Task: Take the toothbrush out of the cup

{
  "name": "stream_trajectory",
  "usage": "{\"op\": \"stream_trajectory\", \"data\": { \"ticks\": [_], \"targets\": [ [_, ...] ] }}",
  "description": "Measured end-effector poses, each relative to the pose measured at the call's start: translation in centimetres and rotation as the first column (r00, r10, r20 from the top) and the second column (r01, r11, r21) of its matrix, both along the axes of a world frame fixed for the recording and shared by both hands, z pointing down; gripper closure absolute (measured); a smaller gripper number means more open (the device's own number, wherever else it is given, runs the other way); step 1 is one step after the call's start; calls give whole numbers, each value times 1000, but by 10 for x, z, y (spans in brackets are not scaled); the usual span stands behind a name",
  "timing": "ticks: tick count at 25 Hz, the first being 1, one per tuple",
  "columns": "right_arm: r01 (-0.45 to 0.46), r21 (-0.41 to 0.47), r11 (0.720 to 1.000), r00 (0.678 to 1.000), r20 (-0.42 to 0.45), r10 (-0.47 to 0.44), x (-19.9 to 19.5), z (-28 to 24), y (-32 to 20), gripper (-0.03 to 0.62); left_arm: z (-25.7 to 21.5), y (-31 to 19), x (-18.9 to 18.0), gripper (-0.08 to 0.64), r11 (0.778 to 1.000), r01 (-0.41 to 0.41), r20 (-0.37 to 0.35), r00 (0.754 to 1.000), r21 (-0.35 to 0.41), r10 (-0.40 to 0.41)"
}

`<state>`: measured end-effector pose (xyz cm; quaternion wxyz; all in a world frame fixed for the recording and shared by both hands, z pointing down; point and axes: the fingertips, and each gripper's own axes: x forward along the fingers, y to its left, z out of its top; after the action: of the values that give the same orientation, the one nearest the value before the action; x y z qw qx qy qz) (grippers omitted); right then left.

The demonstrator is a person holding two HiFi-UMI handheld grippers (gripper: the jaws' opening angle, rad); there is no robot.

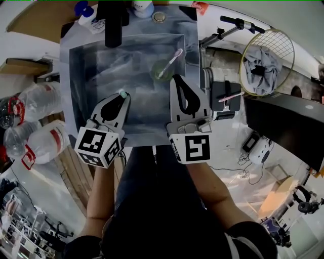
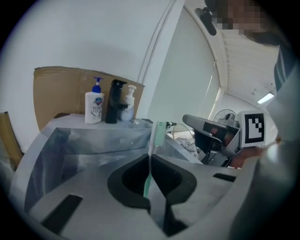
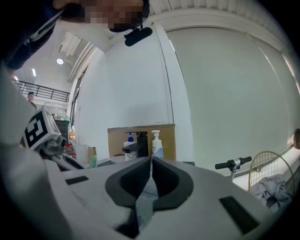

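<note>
A green cup (image 1: 161, 70) stands in the grey sink (image 1: 76, 76) with a pink toothbrush (image 1: 172, 59) leaning out of it to the upper right. My left gripper (image 1: 123, 96) is shut on a green toothbrush (image 2: 161, 133), whose bristle head sticks up past the jaw tips above the sink's near left part. In the left gripper view that gripper (image 2: 150, 157) pinches the thin handle between its jaws. My right gripper (image 1: 175, 77) hangs just below and right of the cup, shut, with nothing between its jaws (image 3: 151, 159).
A black faucet (image 1: 114, 23) and soap bottles (image 1: 86, 12) stand at the sink's far rim. Plastic bottles (image 1: 40, 141) lie at the left. On the right are another pink toothbrush (image 1: 230, 96) on a black stand and a racket (image 1: 267, 61).
</note>
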<state>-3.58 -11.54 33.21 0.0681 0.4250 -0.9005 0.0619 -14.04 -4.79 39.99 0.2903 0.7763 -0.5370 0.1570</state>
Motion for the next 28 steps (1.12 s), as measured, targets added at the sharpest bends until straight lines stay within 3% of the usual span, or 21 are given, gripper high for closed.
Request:
{"op": "stream_trajectory", "data": {
  "ticks": [8,13,22,28],
  "targets": [
    [-16,-25,1000,1000,-15,16,8,11,2,561,49,-7,7,523,988,-15,-146,989,-152,-7],
    [-45,-35,998,999,-16,45,16,16,-6,561,78,-23,13,523,975,-19,-183,983,-221,-22],
    [-82,-55,995,996,-31,81,25,28,-23,561,123,-53,2,523,947,93,-275,944,-308,-182],
    [-87,-67,994,996,-32,85,24,34,-30,561,143,-62,-9,523,921,186,-280,915,-343,-290]
  ]
}}
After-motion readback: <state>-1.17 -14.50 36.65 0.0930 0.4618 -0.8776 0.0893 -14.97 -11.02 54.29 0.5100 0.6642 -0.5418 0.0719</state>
